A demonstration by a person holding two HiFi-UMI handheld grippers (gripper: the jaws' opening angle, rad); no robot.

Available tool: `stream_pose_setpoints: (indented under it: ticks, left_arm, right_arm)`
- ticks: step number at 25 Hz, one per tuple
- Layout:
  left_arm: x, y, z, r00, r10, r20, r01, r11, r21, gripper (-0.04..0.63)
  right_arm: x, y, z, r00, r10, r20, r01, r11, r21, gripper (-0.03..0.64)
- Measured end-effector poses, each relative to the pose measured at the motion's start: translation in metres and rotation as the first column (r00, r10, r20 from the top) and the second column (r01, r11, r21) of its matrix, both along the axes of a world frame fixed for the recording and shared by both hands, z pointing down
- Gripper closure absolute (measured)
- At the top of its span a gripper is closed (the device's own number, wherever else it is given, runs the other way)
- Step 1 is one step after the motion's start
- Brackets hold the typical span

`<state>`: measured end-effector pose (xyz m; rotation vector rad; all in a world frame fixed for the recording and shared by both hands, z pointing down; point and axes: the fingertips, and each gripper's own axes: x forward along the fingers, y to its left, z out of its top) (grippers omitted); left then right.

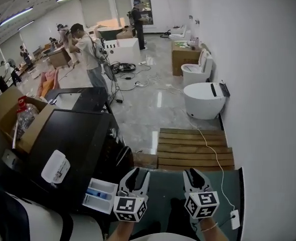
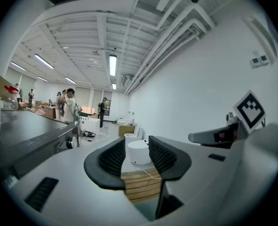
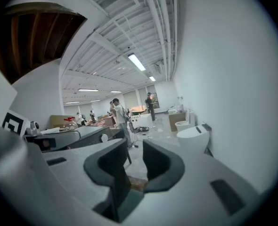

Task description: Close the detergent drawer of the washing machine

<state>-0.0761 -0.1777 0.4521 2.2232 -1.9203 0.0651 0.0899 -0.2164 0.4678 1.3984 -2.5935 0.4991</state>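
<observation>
The black washing machine (image 1: 72, 139) stands at the left of the head view. Its white and blue detergent drawer (image 1: 100, 196) sticks out of the front, pulled open. My left gripper (image 1: 134, 176) hovers just right of the drawer, apart from it, jaws open and empty. My right gripper (image 1: 194, 176) is further right over the green mat, also open with nothing between its fingers. The left gripper view shows open jaws (image 2: 138, 157) aimed down the room, the machine's top (image 2: 26, 133) at the left. In the right gripper view the open jaws (image 3: 135, 161) frame bare floor.
A wooden pallet (image 1: 194, 149) and a white toilet (image 1: 204, 99) lie ahead along the white wall at the right. A cardboard box (image 1: 15, 117) with a bottle sits on the machine. A white cable (image 1: 215, 159) runs across the pallet. People (image 1: 88, 54) stand far back.
</observation>
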Motion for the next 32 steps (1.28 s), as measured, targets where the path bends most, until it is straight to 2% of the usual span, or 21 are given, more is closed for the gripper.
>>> stream_pose_setpoints:
  ticks: [2,4,7,10,12,17,22,25,28,32]
  left_arm:
    - [-0.021,-0.006,-0.002,0.994,-0.113,0.006,0.113,0.994,0.014,0.46]
    - [-0.043,-0.009,-0.009,0.971,-0.24,0.006,0.24,0.97,0.039,0.468]
    - [-0.068,-0.005,-0.022,0.918,-0.397,0.014,0.395,0.916,0.064,0.474]
    - [-0.088,0.007,-0.026,0.854,-0.52,0.02,0.518,0.853,0.064,0.474]
    - [-0.095,0.022,-0.026,0.799,-0.601,0.024,0.6,0.798,0.059,0.474]
    - [-0.11,0.074,-0.026,0.629,-0.776,0.042,0.775,0.631,0.045,0.474]
    - [-0.106,0.139,-0.017,0.44,-0.897,0.051,0.898,0.441,0.008,0.474]
    - [-0.102,0.176,-0.008,0.344,-0.938,0.048,0.939,0.344,-0.013,0.474]
    - [-0.097,0.21,0.001,0.266,-0.963,0.044,0.964,0.264,-0.04,0.474]
    - [-0.09,0.242,0.017,0.195,-0.98,0.029,0.979,0.193,-0.072,0.474]
  right_arm:
    - [-0.025,-0.022,-0.003,0.995,-0.099,0.006,0.099,0.995,0.009,0.522]
    - [-0.05,-0.044,-0.007,0.979,-0.206,0.009,0.206,0.979,0.014,0.522]
    - [-0.088,-0.065,-0.01,0.932,-0.362,0.014,0.362,0.932,0.006,0.523]
    - [-0.126,-0.069,-0.01,0.866,-0.499,0.019,0.499,0.866,0.0,0.523]
    - [-0.148,-0.067,-0.01,0.81,-0.587,0.016,0.587,0.81,0.002,0.523]
    - [-0.196,-0.045,-0.011,0.644,-0.765,0.013,0.765,0.644,0.013,0.523]
    - [-0.232,-0.002,-0.004,0.462,-0.887,0.005,0.887,0.462,0.001,0.522]
    - [-0.249,0.028,0.002,0.369,-0.929,-0.002,0.929,0.369,-0.002,0.522]
    - [-0.261,0.058,0.008,0.294,-0.956,-0.014,0.955,0.295,-0.018,0.523]
    - [-0.266,0.088,0.019,0.224,-0.974,-0.04,0.973,0.225,-0.041,0.523]
